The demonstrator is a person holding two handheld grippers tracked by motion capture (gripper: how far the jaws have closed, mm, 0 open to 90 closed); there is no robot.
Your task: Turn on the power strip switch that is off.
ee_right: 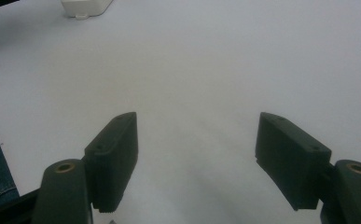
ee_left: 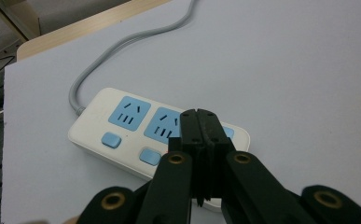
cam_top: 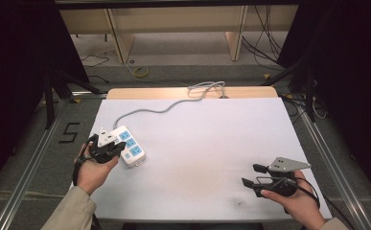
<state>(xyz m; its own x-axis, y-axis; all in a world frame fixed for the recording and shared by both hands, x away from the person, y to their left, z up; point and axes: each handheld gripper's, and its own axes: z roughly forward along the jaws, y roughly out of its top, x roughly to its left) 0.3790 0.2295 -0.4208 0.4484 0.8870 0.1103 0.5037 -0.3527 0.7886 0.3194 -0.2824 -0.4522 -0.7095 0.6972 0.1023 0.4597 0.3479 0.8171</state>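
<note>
A white power strip [cam_top: 130, 147] with blue sockets lies at the left of the white table, its grey cable [cam_top: 164, 109] running to the far edge. My left gripper [cam_top: 118, 149] hovers over its near end. In the left gripper view the strip [ee_left: 122, 126] shows blue sockets and blue switches, and the left gripper [ee_left: 203, 122] has its jaws pressed together with nothing between them, above the sockets. My right gripper [cam_top: 250, 175] rests at the front right, far from the strip. It [ee_right: 197, 154] stands open over bare table, with the strip's end [ee_right: 86, 7] at the far top.
The white tabletop [cam_top: 207, 143] stretches between both hands. A wooden board edge [cam_top: 173, 92] lines the far side, where the cable drops off. Metal frame rails run along both sides, with cables on the floor beyond.
</note>
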